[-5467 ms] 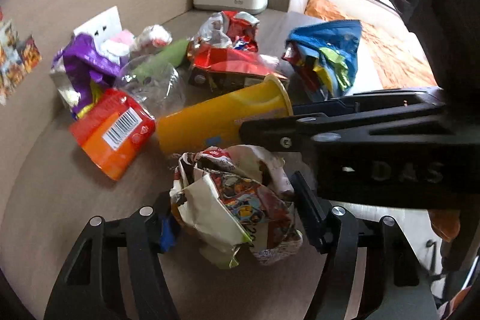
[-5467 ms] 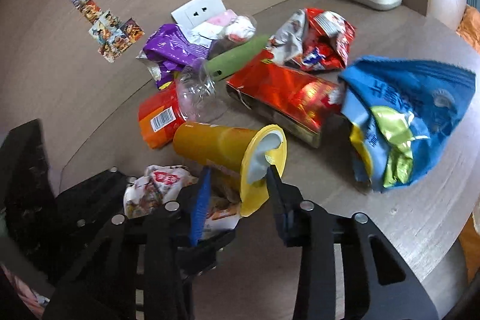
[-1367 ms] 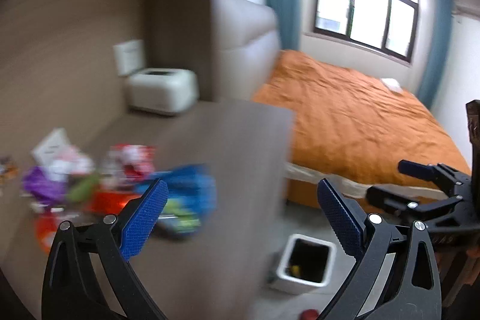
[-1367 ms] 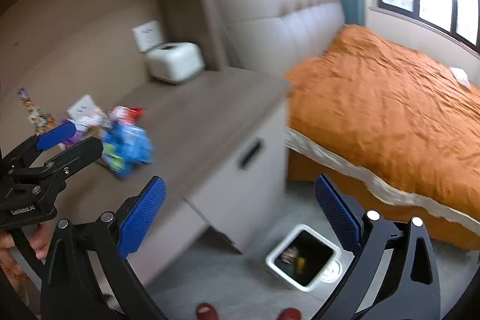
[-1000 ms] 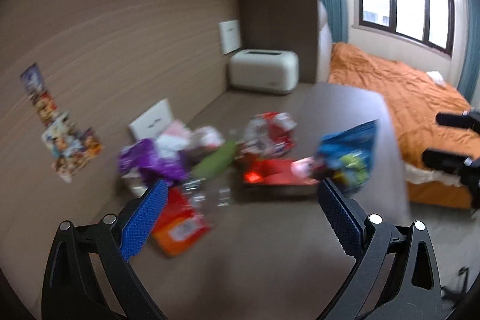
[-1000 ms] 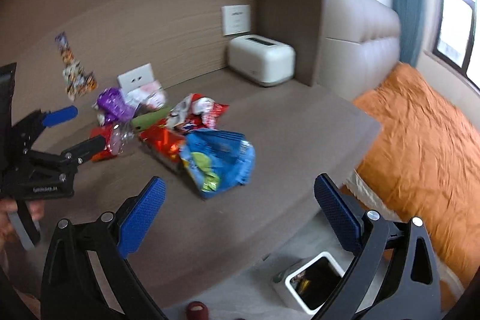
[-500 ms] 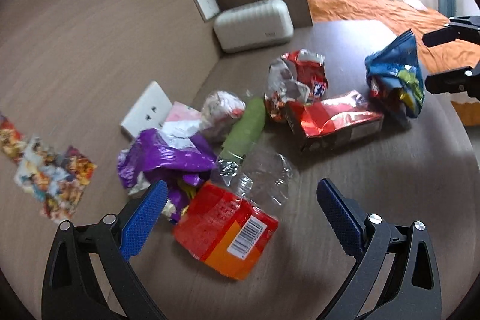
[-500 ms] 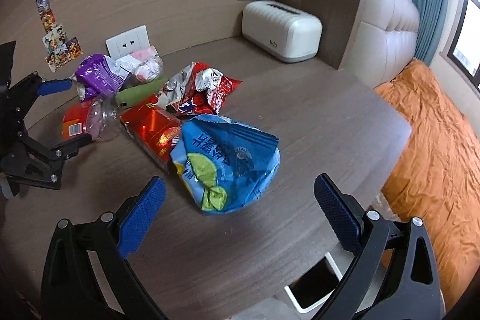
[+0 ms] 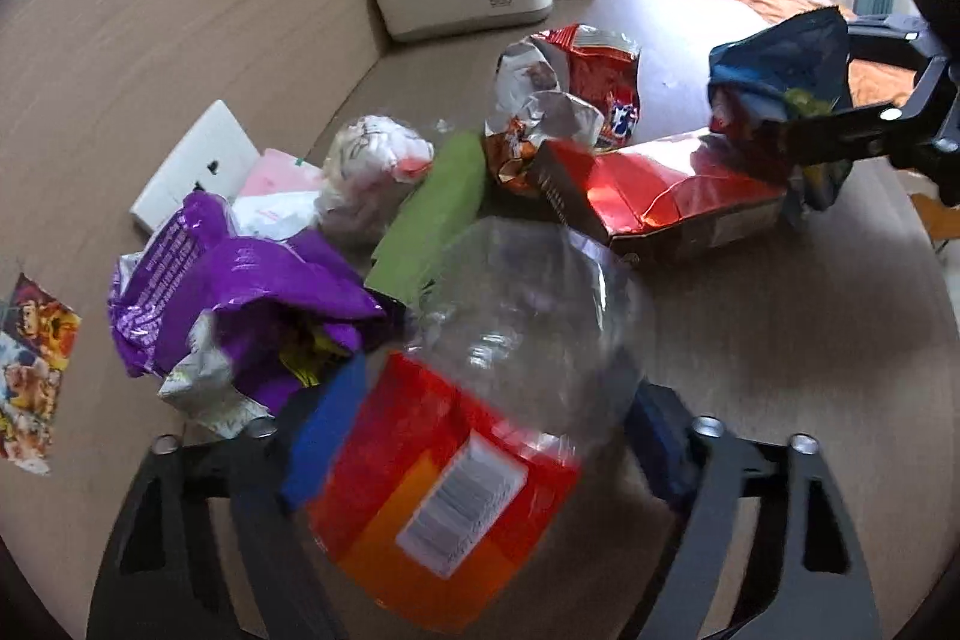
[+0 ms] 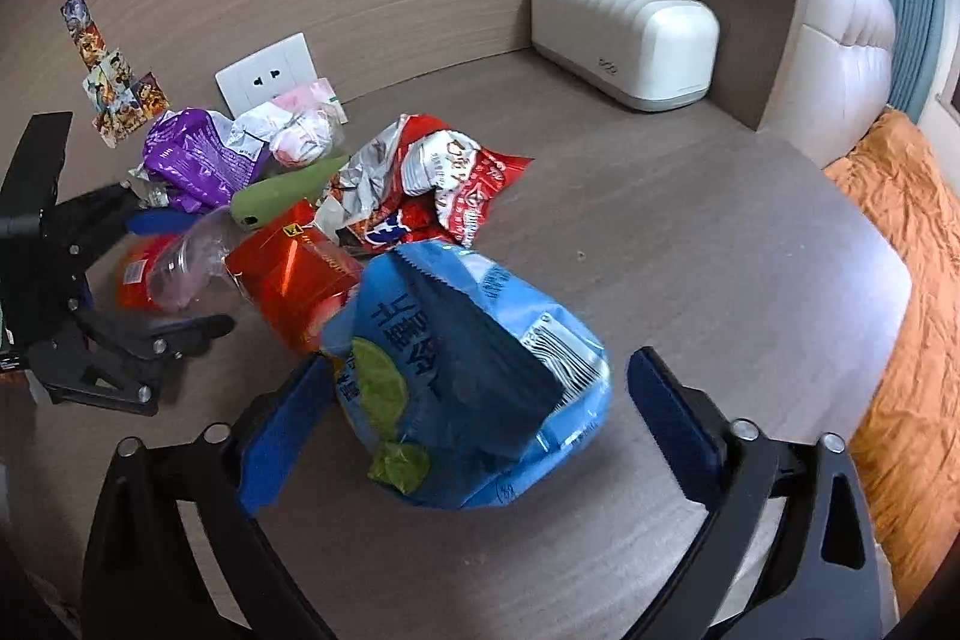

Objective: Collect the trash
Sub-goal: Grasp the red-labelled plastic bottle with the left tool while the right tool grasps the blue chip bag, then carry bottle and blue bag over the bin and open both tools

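Observation:
On the wooden table top [image 10: 690, 232] lies a heap of trash. My left gripper [image 9: 489, 430] is low over an orange-red packet [image 9: 444, 508] with a crushed clear bottle [image 9: 528, 304] lying on it. Both sit between its closing jaws; firm pressing does not show. The right wrist view shows this left gripper [image 10: 180, 274] at the far left. My right gripper [image 10: 480, 427] straddles a puffed blue chip bag [image 10: 468, 376]. Its jaws are closing, with a gap at the right pad [image 10: 672, 424]. In the left wrist view the blue bag [image 9: 780, 82] is at the upper right.
A purple bag [image 9: 240, 280], a green wrapper [image 9: 432, 214], a red foil pack [image 9: 672, 196], a crumpled red-white bag [image 9: 576, 76] and a white wad [image 9: 372, 160] lie between the grippers. A white box [image 10: 624, 40] stands at the back wall. An orange bed [image 10: 900, 280] lies beyond the table's right edge.
Both grippers swung from the bin back to the table and sank toward the trash. Their jaws have narrowed: the left around the orange packet and bottle, the right around the blue bag.

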`<state>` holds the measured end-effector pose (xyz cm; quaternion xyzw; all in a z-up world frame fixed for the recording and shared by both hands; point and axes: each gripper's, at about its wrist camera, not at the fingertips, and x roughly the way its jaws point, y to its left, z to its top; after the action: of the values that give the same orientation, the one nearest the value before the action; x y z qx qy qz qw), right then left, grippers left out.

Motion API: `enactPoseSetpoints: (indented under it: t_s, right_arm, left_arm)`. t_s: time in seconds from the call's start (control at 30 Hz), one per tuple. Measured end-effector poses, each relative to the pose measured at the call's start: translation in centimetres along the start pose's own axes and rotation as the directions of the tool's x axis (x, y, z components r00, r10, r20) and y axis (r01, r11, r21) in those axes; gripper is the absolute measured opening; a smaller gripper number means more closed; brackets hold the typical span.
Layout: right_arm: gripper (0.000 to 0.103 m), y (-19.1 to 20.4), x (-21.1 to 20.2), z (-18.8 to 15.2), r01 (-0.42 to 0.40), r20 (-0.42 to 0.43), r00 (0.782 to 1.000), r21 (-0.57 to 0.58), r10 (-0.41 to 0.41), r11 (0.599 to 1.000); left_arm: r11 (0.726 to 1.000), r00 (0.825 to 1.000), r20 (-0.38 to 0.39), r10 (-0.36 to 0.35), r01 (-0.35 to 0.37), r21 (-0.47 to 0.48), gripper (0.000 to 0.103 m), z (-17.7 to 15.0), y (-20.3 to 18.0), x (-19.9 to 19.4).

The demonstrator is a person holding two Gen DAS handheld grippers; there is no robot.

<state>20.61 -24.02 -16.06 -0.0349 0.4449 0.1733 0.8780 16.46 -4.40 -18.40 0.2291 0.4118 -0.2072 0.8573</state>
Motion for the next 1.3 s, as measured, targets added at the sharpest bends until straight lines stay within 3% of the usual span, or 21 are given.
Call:
enactPoseSetpoints:
  t_s: [0.27,0.7,0.97,1.3]
  right_arm:
    - [0.084,0.6,-1.6,0.3,0.018,0.03,0.999,0.006,-0.019,1.0]
    - [0.084,0.7,-8.8,-1.0,0.064,0.144,0.987,0.075,-0.074,0.995]
    - [0.084,-0.5,-13.5,-4.5,0.139,0.177,0.97,0.159,-0.167,0.977]
    - [0.084,-4.3,-18.4,-10.0,0.214,0.183,0.946,0.277,-0.27,0.937]
  left_arm:
    - [0.999,1.0,0.003,0.015,-0.015,-0.03,0.058,0.2,-0.9,-1.1]
    - [0.985,0.994,0.096,-0.043,0.059,-0.163,0.055,0.4,-2.8,-5.9]
    - [0.989,0.98,0.18,-0.082,0.102,-0.103,0.055,2.8,-7.3,-9.9]
    - [0.987,0.962,0.226,-0.152,0.158,-0.01,0.055,6.9,-15.7,-11.2]
